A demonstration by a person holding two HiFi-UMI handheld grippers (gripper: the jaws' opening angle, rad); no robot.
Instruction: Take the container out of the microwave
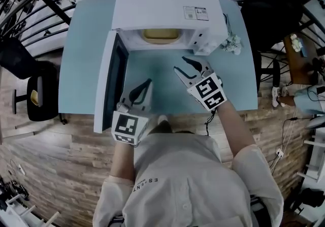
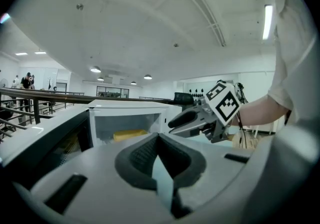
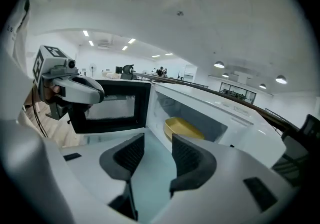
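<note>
Inventory of my workstation, by item.

1. Microwave [image 1: 157,2]: white, standing at the far side of a pale blue table [image 1: 86,53], with a printed label [image 1: 195,12] on its top. Its door [image 1: 107,78] is swung fully open to my left, dark window facing in.

2. Container [image 1: 161,35]: yellow, shallow, with rounded corners. It sits inside the microwave cavity on the floor of the oven, not touched by either tool. My right gripper view shows it past the jaws, inside the open cavity [image 3: 182,128]. My left gripper view shows only its front edge [image 2: 131,135].

3. My left gripper [image 1: 147,84]: held over the table just beside the open door and pointing toward the oven. Its two dark ribbed pads meet at the tips [image 2: 159,138] and hold nothing. Only a sliver of blue table shows behind them. Its marker cube [image 1: 126,125] sits close to my body.

4. My right gripper [image 1: 181,65]: held over the table in front of the microwave mouth, nearer the oven than the left one. Its jaws stand clearly apart [image 3: 156,143] with bare table between them, and they grasp nothing. Its marker cube [image 1: 208,92] faces up.

5. Black chair [image 1: 38,96]: on the wooden floor to the left, well apart from the table.
</note>
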